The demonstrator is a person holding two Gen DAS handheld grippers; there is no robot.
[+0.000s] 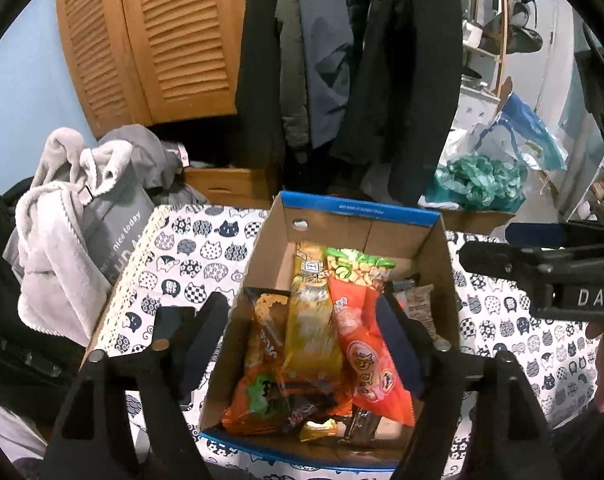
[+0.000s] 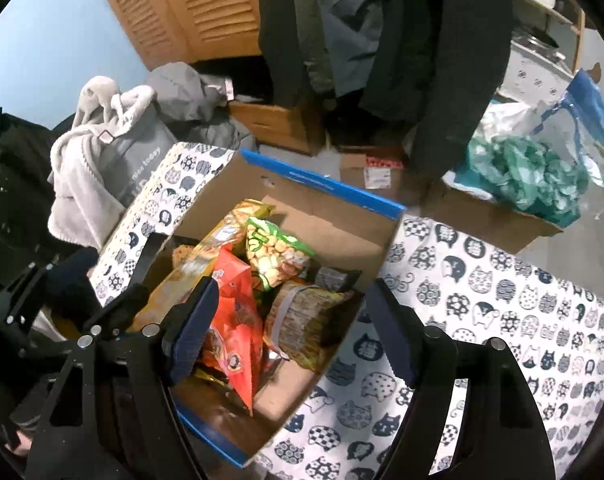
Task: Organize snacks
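Observation:
A brown cardboard box [image 1: 358, 210] with a blue rim stands on a table covered in a cat-print cloth [image 1: 198, 256]. Snack packs fill it: an orange-red bag [image 1: 366, 344], a long yellow pack [image 1: 310, 320], a green nut bag [image 1: 358, 270] and an orange bag [image 1: 262, 340] at the left. My left gripper [image 1: 302, 344] hangs open over the box's near half, pads touching nothing. My right gripper [image 2: 294, 332] is open too, above the box [image 2: 322, 184], straddling the orange-red bag [image 2: 238, 300] and a brown pack [image 2: 306, 320] without pressing on them.
A grey tote with a fleece garment [image 1: 62, 248] lies left of the table. Dark coats [image 1: 402, 80] hang behind, beside louvred wooden doors [image 1: 154, 40]. Another carton with teal plastic [image 2: 522, 176] sits on the floor at the back right.

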